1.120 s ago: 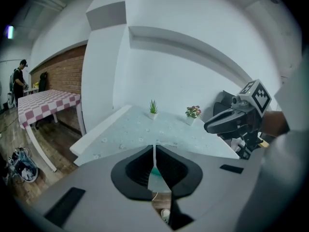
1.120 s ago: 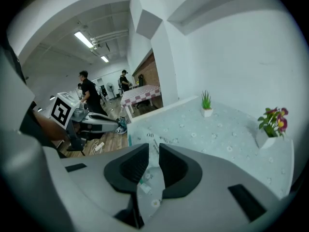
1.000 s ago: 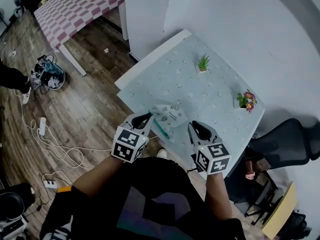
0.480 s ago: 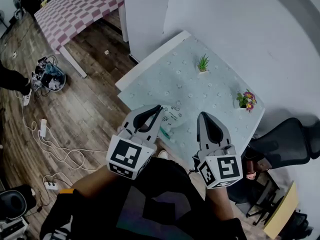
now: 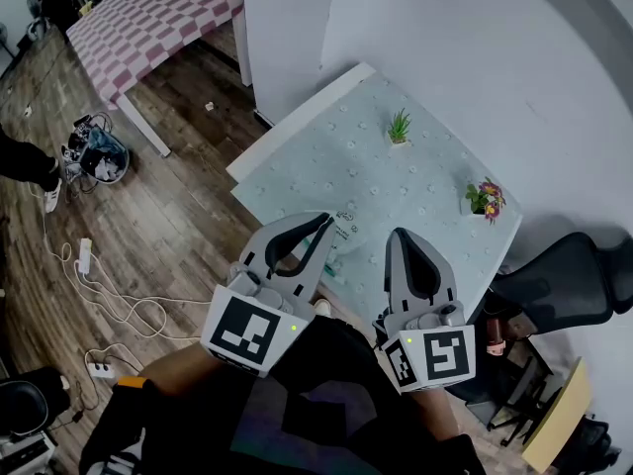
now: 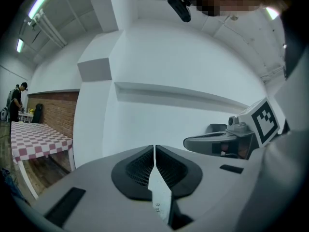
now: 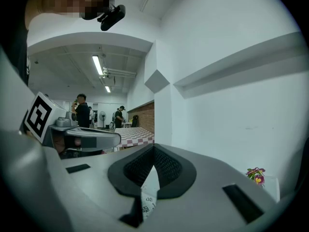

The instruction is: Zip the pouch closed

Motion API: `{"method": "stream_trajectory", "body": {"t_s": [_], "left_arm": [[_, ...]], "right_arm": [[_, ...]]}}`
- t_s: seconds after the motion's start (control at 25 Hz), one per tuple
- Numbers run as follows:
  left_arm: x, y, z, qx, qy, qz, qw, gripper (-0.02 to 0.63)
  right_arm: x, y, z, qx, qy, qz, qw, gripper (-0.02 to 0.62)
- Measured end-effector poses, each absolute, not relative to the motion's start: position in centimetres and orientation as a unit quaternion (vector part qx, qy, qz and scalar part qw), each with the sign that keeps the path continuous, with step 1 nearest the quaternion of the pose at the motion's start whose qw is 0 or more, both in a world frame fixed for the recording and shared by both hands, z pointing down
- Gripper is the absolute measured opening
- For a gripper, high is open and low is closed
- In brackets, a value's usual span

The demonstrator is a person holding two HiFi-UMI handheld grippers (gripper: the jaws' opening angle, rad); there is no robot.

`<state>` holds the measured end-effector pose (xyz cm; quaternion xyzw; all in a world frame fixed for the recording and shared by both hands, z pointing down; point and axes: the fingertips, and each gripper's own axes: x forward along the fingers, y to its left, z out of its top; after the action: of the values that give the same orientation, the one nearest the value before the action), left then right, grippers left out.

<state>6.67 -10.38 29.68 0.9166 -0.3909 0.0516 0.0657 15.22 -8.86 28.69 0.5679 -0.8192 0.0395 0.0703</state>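
Observation:
The pouch [image 5: 343, 228] is white with dark print and a teal edge. It hangs above the pale patterned table [image 5: 415, 181], mostly hidden behind the two grippers. My left gripper [image 5: 318, 224] is shut on its left edge; in the left gripper view a white strip of pouch [image 6: 159, 197] sticks out of the closed jaws [image 6: 154, 151]. My right gripper [image 5: 399, 237] is shut on the other edge, and in the right gripper view printed pouch fabric [image 7: 148, 195] shows between its pads [image 7: 153, 151]. Both grippers point nearly level. The zipper is hidden.
A small green plant [image 5: 400, 125] and a pot of pink flowers [image 5: 487, 198] stand on the table's far side, by the white wall. A black chair [image 5: 564, 285] is at the right. Cables [image 5: 99, 275] lie on the wooden floor at the left, beyond them a checked table [image 5: 148, 13].
Both grippers have risen towards the head camera and tilted up to nearly level. The pouch, which lay on the table, has come up with them. The right jaws have closed on it.

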Motion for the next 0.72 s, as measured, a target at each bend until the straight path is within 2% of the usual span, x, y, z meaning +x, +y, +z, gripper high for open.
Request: {"method": "stream_trajectory", "body": {"t_s": [0.72], "left_arm": [[7.7,-9.7,31.0,0.920,-0.381,0.066,0.065,0.017]], "right_arm": [[14.7,-8.3,30.4,0.584,-0.807,0.059,0.067,0.014]]}}
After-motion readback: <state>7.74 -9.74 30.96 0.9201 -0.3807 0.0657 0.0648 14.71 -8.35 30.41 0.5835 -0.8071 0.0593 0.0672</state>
